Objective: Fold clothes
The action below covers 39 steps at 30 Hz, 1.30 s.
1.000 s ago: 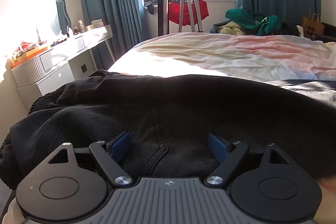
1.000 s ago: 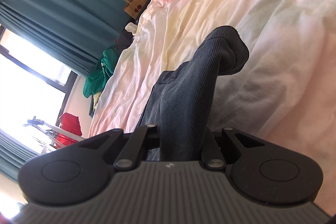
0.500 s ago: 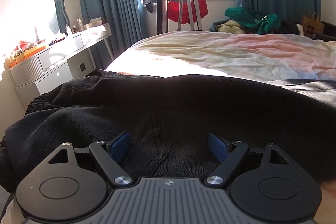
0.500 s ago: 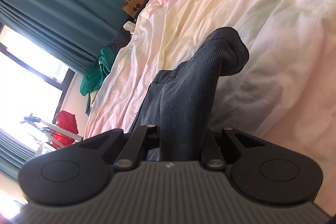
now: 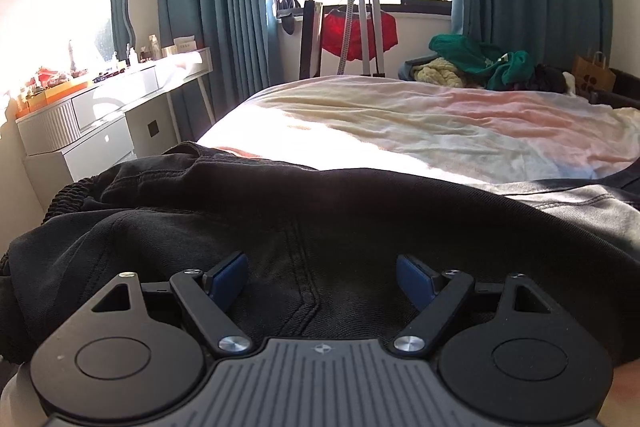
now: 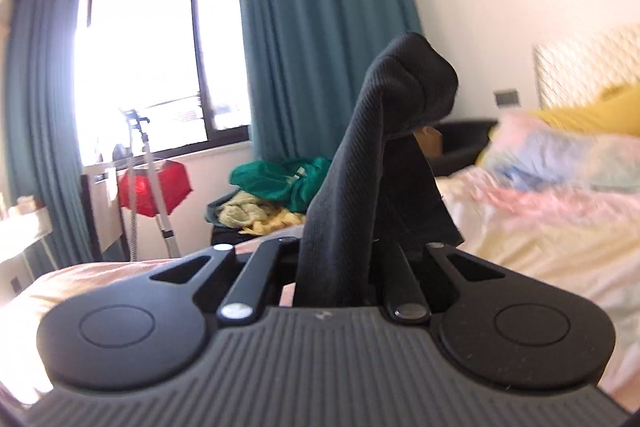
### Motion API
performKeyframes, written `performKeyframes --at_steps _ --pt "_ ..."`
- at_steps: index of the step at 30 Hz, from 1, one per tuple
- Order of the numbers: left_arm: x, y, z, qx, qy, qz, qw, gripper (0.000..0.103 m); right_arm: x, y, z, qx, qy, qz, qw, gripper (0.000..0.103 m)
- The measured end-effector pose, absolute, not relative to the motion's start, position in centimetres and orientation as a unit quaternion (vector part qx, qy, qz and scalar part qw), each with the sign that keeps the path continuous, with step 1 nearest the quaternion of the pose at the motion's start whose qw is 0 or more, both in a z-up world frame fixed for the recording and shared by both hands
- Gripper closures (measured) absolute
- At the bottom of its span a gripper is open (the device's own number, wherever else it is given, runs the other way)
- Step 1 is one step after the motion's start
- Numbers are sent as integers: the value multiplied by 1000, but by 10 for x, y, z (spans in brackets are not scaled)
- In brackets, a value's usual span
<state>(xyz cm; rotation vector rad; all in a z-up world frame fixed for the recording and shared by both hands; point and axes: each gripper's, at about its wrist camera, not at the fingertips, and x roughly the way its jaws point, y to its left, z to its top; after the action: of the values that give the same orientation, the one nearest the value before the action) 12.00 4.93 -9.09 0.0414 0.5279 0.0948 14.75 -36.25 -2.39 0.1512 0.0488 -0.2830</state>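
Note:
A black denim garment (image 5: 360,219) with a stitched seam lies bunched across the near edge of the bed. My left gripper (image 5: 320,279) rests low over it, jaws wide open, blue pads (image 5: 226,277) on either side of the seam without pinching it. In the right wrist view my right gripper (image 6: 336,259) is shut on a dark ribbed cloth end (image 6: 360,147), which stands up from between the jaws and flops over at the top, held in the air above the bed. The picture there is blurred by motion.
The bed (image 5: 440,131) has a pastel sheet, with pillows (image 6: 560,155) at its head. A white dressing table (image 5: 100,115) stands at the left. A pile of green and yellow clothes (image 5: 480,63), a paper bag (image 5: 594,77) and a stand with red cloth (image 5: 360,31) sit by the window.
My right gripper has risen and rolled upright with the ribbed cloth still in it, its view swinging from the sheet to the window. The left gripper has barely moved.

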Motion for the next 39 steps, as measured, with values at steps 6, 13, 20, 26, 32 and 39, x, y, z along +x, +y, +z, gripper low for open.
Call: performKeyframes --at_steps 6,13,20,26,32,39 --pt "94 78 -52 -71 188 77 977 20 152 -222 -42 -85 52 23 995 90" --pt "82 90 -32 -108 169 63 978 20 135 -124 -128 -286 158 146 934 89" --pt "85 101 -30 -143 168 54 974 20 116 -121 -109 -247 114 153 950 89" --pt "89 110 -36 -156 184 63 968 20 120 -99 -124 -224 141 177 948 88" --pt "92 108 -38 -147 186 60 970 20 119 -99 -123 -207 153 186 948 84" --pt "88 105 -39 -146 184 44 971 20 108 -112 -104 -133 196 254 938 39"
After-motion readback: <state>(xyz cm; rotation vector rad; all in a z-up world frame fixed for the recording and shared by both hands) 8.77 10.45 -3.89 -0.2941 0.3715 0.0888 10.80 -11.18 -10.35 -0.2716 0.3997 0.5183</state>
